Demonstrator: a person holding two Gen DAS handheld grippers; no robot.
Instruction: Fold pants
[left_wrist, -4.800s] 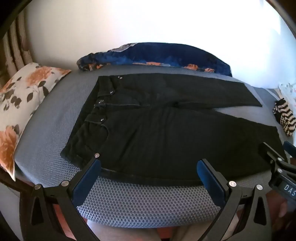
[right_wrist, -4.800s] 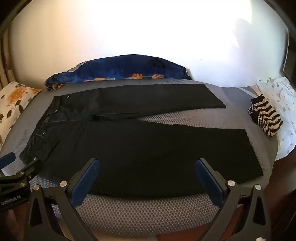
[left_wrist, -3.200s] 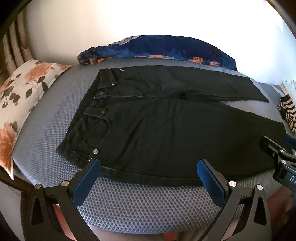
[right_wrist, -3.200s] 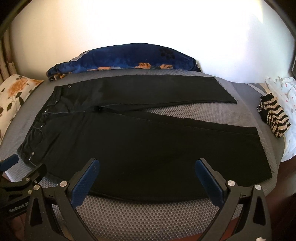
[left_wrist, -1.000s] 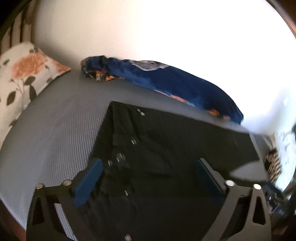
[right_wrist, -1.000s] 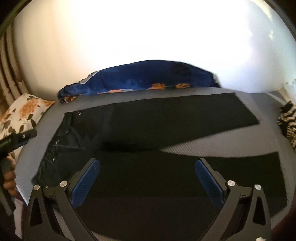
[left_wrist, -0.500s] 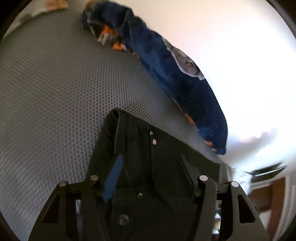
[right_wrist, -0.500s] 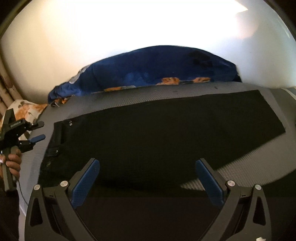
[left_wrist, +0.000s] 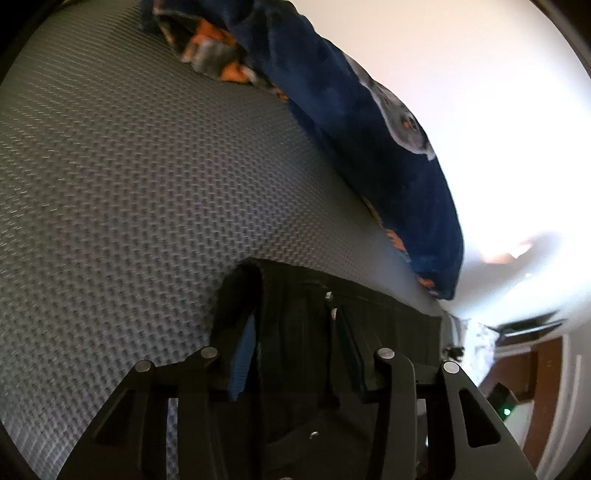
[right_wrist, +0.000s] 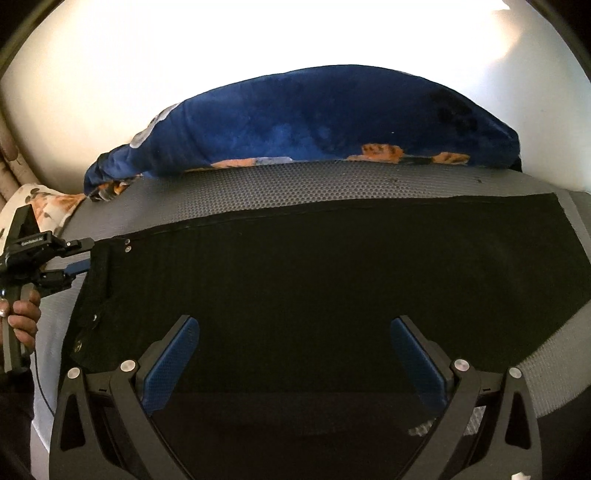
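Black pants (right_wrist: 332, 266) lie flat on a grey mesh bed (right_wrist: 332, 184), waistband to the left, far leg stretching right. In the left wrist view my left gripper (left_wrist: 295, 332) straddles the far corner of the waistband (left_wrist: 295, 295), jaws narrowed around the cloth; the fabric hides the right fingertip. In the right wrist view the left gripper (right_wrist: 79, 258) sits at that waistband corner. My right gripper (right_wrist: 291, 350) is open and empty, hovering over the middle of the pants.
A rolled blue floral blanket (right_wrist: 314, 122) lies along the far edge against the white wall. A floral pillow (right_wrist: 44, 203) is at the far left. Bare grey mesh (left_wrist: 129, 184) lies left of the waistband.
My left gripper moved to the far waistband corner and narrowed its jaws around it. My right gripper advanced over the pants and stayed open.
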